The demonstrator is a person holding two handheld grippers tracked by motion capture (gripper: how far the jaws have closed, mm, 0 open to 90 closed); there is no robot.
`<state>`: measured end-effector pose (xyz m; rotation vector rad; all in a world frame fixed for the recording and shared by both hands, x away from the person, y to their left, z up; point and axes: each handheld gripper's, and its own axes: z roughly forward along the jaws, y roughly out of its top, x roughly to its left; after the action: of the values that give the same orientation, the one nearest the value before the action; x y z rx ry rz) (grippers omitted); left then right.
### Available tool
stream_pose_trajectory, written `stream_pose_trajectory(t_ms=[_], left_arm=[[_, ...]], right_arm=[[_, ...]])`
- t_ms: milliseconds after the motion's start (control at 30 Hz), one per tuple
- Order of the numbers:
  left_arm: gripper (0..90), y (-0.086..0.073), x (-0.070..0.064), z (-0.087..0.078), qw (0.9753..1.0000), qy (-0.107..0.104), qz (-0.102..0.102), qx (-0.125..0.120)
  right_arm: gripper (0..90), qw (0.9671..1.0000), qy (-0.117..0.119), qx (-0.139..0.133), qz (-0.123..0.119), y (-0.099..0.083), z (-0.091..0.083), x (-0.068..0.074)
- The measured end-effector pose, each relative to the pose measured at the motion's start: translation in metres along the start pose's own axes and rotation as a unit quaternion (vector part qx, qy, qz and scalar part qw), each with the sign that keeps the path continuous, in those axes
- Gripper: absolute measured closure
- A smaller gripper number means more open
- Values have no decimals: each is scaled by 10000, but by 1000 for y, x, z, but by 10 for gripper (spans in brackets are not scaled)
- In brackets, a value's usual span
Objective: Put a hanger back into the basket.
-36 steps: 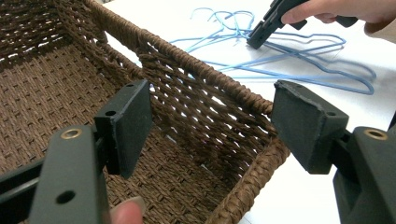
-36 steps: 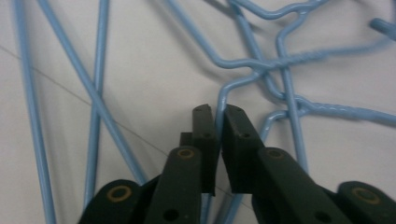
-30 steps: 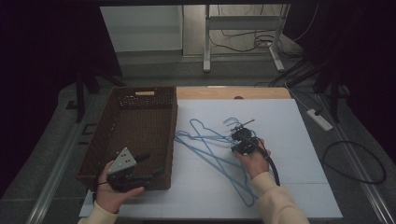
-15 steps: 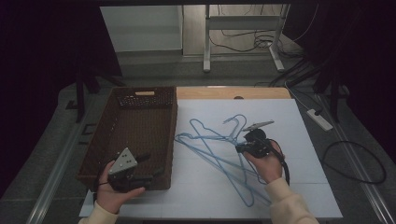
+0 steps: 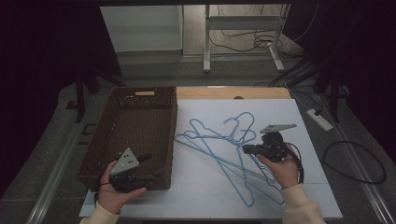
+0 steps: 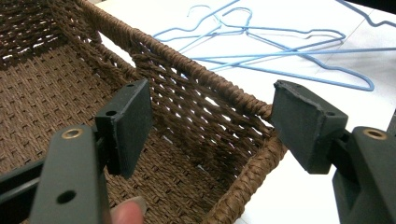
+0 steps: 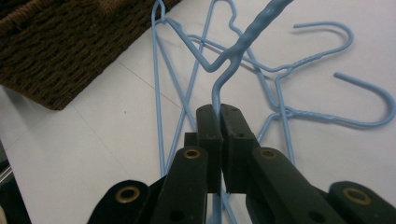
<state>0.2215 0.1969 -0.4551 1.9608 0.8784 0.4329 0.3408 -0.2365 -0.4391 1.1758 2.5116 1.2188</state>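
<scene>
The right gripper (image 7: 219, 109) has its jaws pressed together on the wire of a blue hanger (image 7: 233, 51), just below the twisted neck, and that hanger lifts off the white table (image 5: 308, 186) at that end. It belongs to a loose tangle of blue hangers (image 5: 224, 149) lying just beside the right wall of the brown woven basket (image 5: 119, 135) (how many there are is hard to count). The left gripper (image 6: 210, 126) hangs with its jaws spread wide and nothing between them, over the basket's near right corner, gripped by the person's left hand (image 5: 116, 193). The hangers all lie outside the basket.
</scene>
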Motion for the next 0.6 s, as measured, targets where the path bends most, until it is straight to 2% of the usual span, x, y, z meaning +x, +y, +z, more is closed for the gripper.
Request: stream_pose_trajectory(t_ms=[600], left_arm=[[298, 6, -2, -6, 9999, 79, 18, -88]], right_arm=[[878, 9989, 263, -279, -261, -3, -21, 2]])
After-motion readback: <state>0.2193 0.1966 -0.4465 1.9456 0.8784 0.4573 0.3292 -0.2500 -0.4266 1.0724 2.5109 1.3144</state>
